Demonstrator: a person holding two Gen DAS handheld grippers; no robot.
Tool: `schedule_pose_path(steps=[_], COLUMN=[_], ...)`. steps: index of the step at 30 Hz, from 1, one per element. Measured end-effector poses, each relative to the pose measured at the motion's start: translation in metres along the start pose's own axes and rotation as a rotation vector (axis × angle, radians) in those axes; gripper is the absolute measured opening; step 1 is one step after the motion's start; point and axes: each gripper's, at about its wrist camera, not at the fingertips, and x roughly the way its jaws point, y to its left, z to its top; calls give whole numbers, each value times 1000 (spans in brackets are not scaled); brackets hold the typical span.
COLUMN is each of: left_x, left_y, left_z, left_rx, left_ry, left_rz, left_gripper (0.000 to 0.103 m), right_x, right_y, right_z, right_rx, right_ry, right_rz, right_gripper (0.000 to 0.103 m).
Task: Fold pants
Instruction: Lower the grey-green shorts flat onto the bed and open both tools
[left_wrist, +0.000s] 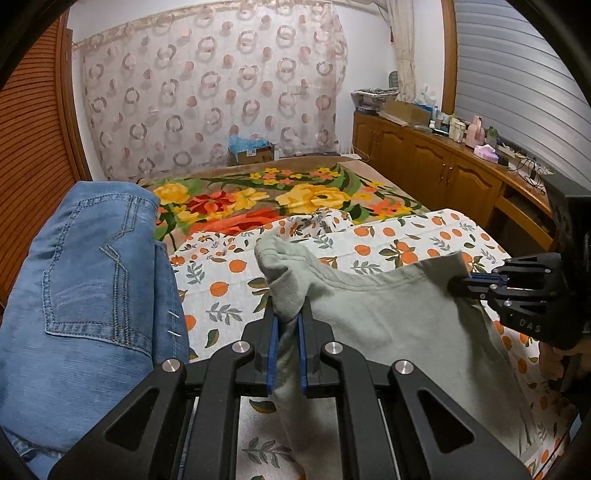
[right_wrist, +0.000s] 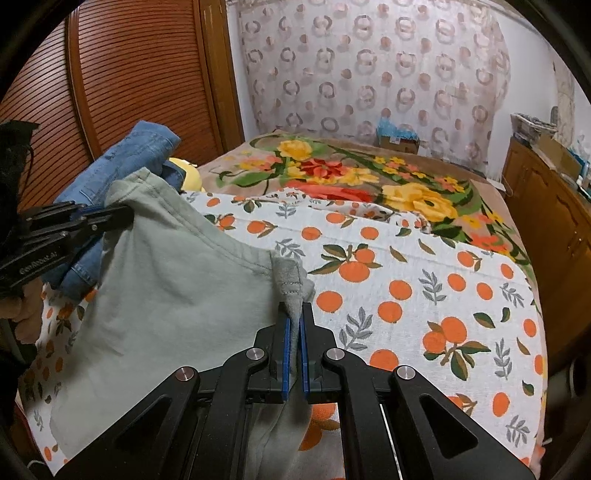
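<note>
Pale grey-green pants hang stretched between my two grippers above the bed. In the left wrist view my left gripper is shut on one bunched corner of the hemmed top edge. My right gripper pinches the other corner at the far right. The right wrist view shows the same hold from the other side. There my right gripper is shut on a folded corner of the pants, and my left gripper clamps the far corner at the left. The lower part of the cloth drapes onto the sheet.
A white sheet with an orange-fruit print covers the near bed, and a floral blanket lies beyond it. Blue jeans are piled at the left. A wooden cabinet with clutter runs along the right, and a slatted wardrobe stands at the left.
</note>
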Motion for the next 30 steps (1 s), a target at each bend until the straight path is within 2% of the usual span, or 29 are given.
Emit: schedule_pose_path(steps=[3,5,7,9,12,13,14,15,16,18,20,25,30], left_x=[2,3,1,-4,-11,-13,-15,-17,-19,-23,-28,-41,-58], left_y=[1,-1,-3,-3,-4,-5,-6,-6,-6,-9,-11,-20,-30], left_z=[-2,-4,-5,-7,-8,-8,-9,-11,-14,-21,-27,-42,-58], left_rx=[-1,4,10,8,9,10,11,11,9,5,3,12,18], left_ry=[8,10,2,-11,-14,-12,-9,-8,-9,-7,-2,4,7], left_rz=[-5,-7,-6,-17,-24,-28,-34,-40,-49,-81,-90,-85,-97], left_gripper=[13,19,35,43,47,50,53,60,68,75,76,76,76], right_x=[6,5,4,3,-2,-6,-9,-13,-17,-26,-36,-55,-83], right_y=[1,3,4,6,8,9,9,11,12,16,21,36,49], right_z=[0,0,0,0,1,1,-1,-2,-4,-10,-18,-37,-52], right_rx=[0,5,9,16,13,13,13,14,13,7,-5,-30,-12], right_ry=[18,22,26,30,27,25,24,23,22,19,30,65,45], right_rz=[-17,-22,-30,-39,-69,-76,-79,-86,-91,-94,-107,-158,-163], right_gripper=[4,4,4,8,10,12,18,25,27,32,38,44,53])
